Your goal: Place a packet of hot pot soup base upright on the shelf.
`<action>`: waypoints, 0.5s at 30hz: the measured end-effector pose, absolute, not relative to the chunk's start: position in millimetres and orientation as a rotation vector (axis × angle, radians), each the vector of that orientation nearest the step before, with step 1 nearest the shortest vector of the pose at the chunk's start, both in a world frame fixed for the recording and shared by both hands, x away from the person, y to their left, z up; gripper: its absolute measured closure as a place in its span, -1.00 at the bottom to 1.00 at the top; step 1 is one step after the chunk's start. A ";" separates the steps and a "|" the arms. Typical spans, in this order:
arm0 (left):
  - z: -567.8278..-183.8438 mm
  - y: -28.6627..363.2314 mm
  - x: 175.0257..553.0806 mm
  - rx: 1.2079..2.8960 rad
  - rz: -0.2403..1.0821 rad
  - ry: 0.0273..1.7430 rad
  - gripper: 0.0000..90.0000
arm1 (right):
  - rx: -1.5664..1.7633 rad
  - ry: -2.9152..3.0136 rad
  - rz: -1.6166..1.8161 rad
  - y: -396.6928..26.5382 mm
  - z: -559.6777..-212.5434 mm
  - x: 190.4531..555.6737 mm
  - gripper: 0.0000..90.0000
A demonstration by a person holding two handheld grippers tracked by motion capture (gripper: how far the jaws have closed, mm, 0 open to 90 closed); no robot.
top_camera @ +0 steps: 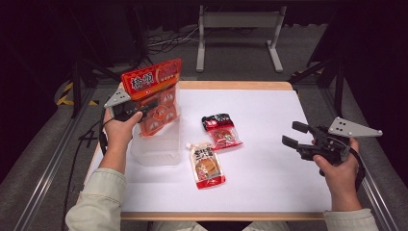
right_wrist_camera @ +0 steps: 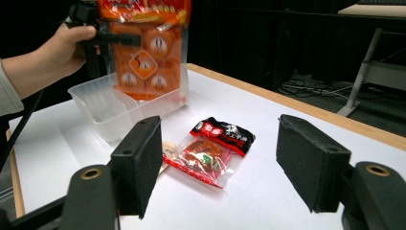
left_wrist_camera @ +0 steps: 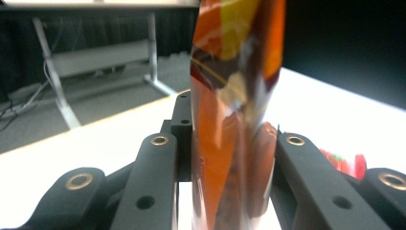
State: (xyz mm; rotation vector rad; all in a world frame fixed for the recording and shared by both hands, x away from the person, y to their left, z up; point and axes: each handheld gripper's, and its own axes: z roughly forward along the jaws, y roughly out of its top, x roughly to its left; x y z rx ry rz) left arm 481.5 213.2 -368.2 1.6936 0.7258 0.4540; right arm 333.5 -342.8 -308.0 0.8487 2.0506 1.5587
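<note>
A tall orange snack bag [top_camera: 156, 96] hangs upright with its lower end inside a clear plastic bin [top_camera: 156, 150] at the table's left. My left gripper [top_camera: 140, 113] is shut on the bag's left edge; in the left gripper view the bag [left_wrist_camera: 230, 143] is squeezed between both jaws. Near the table's right side my right gripper [top_camera: 293, 134] stands open, empty, and points left. In the right gripper view its pads [right_wrist_camera: 143, 163] frame a black-and-red snack packet [right_wrist_camera: 215, 146], with the orange bag [right_wrist_camera: 151, 52] and the bin [right_wrist_camera: 115, 112] beyond.
Two packets lie mid-table: the black-and-red one [top_camera: 221, 130] and a white-and-red pouch [top_camera: 207, 166] nearer me. The white sheet [top_camera: 269, 173] covers the tabletop. A grey metal stand [top_camera: 238, 36] is on the floor beyond the far edge.
</note>
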 end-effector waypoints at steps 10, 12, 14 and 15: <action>-380.2 211.6 486.6 1.715 0.376 0.765 0.58 | 0.849 2.044 1.566 -344.5 -307.5 332.7 -0.25; -381.3 213.7 486.7 1.727 0.347 0.785 0.58 | 0.849 2.046 1.565 -344.3 -307.5 332.6 -0.25; -382.2 216.1 486.6 1.728 0.327 0.802 0.58 | 0.847 2.048 1.560 -343.7 -307.4 332.4 -0.25; -382.8 218.3 487.3 1.723 0.317 0.815 0.58 | 0.846 2.049 1.562 -343.4 -307.4 332.4 -0.25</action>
